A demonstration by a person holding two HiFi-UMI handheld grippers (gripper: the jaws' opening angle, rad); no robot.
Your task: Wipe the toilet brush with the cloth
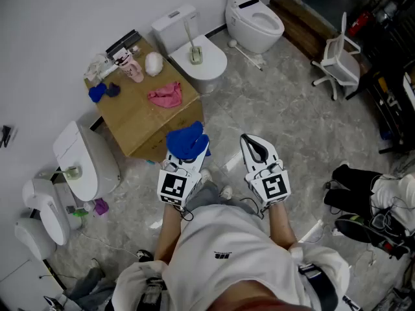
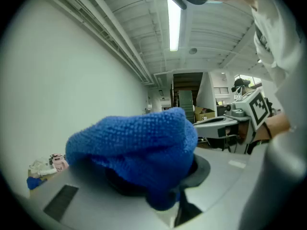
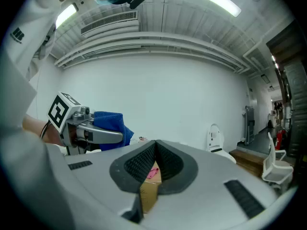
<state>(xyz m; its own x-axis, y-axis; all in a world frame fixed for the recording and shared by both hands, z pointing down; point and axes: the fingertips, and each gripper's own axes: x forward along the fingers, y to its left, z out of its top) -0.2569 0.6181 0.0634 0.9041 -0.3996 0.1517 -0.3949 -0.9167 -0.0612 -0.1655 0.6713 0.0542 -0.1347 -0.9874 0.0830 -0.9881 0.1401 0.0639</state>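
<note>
My left gripper is shut on a bunched blue cloth, which covers its jaws. In the left gripper view the cloth fills the middle and hides the pads. My right gripper is beside it, shut, with nothing between its pads. Both are held level over the floor, close to my body. The toilet brush stands upright in its holder on the closed lid of a white toilet, well ahead of both grippers. The right gripper view shows the left gripper with the cloth at its left.
A cardboard box stands just ahead of the left gripper, bearing a pink cloth, a second blue cloth and a pink bottle. More toilets stand around. A white chair is at right.
</note>
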